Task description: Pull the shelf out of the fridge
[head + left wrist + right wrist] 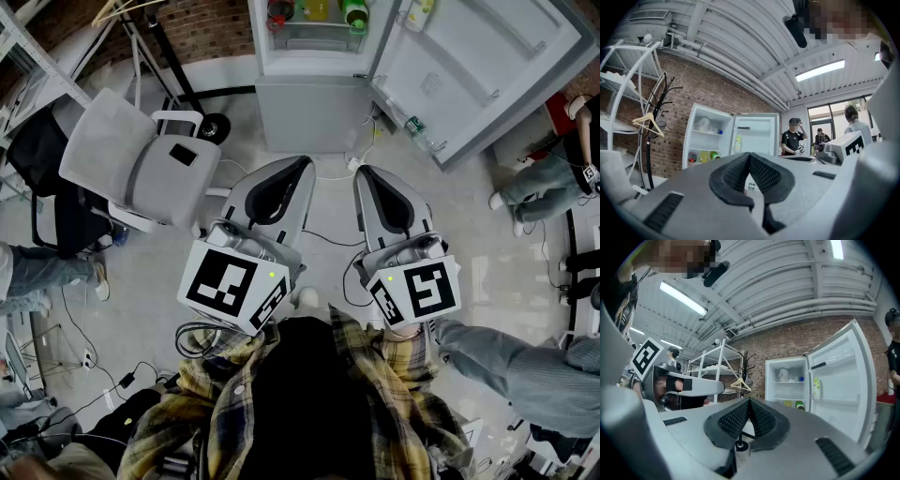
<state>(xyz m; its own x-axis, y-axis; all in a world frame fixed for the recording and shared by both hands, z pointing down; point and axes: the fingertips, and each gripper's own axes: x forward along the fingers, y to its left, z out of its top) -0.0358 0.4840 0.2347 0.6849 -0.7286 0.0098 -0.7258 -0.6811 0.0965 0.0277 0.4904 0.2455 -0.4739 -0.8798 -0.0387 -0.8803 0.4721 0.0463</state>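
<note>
The fridge stands at the top of the head view, against a brick wall. Its door is swung fully open to the right. The head view looks down on the cabinet and shows only the front edge of its interior. Both gripper views look level into the compartment.

A grey office chair stands on the floor left of the fridge. Only the head view shows its seat and back.

The left gripper and right gripper are held side by side, pointing at the fridge and well apart from it. Each gripper view shows its own jaws pressed together at the tips, with nothing between them.

The upper shelf sits fully inside the compartment and carries a pale bundle. The head view does not show this shelf. The lower shelf is also seated inside.

On the lower shelf stand a red item, a yellow item and a green bottle. A yellow-green bottle stands in the door rack.
</note>
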